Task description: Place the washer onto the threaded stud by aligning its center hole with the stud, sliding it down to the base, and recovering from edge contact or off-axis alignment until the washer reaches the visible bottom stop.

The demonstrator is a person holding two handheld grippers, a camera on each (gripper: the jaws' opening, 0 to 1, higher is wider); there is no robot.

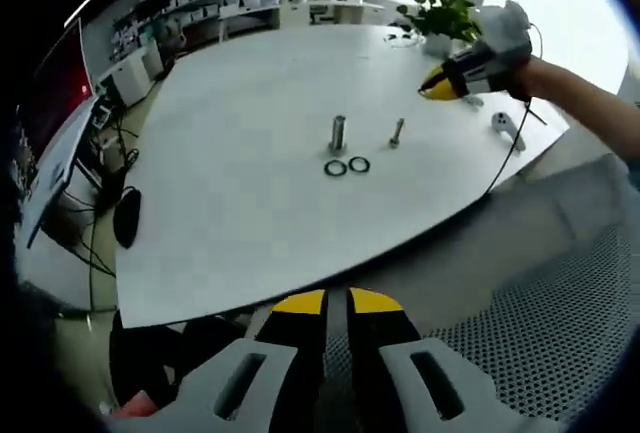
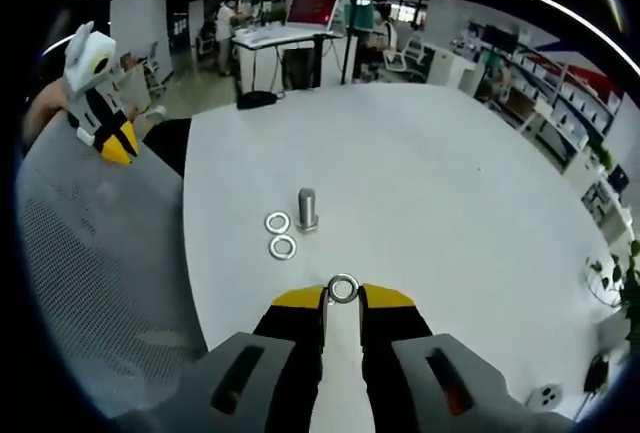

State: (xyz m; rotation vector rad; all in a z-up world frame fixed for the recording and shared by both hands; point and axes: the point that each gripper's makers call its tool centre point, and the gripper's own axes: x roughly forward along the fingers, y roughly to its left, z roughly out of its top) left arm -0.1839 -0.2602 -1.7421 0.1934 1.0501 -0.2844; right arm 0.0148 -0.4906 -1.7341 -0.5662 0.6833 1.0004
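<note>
A: While the washer (image 2: 343, 288) is pinched at the right tongs (image 2: 343, 298) tips, above the bench (image 2: 450, 193), how's it best seated?
B: Kept flat, hole centred over the stud (image 2: 307, 209), then lowered. Left tongs (image 1: 348, 303) shut, nothing held.

Two washers (image 1: 347, 166), two studs (image 1: 338, 133), one table (image 1: 250, 213).

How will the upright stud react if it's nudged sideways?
The stud stands tall on a small foot on the smooth table, so it probably tips or slides. It looks like solid metal: likely stiff, heavy for its size. Once down, its round body may roll.
</note>
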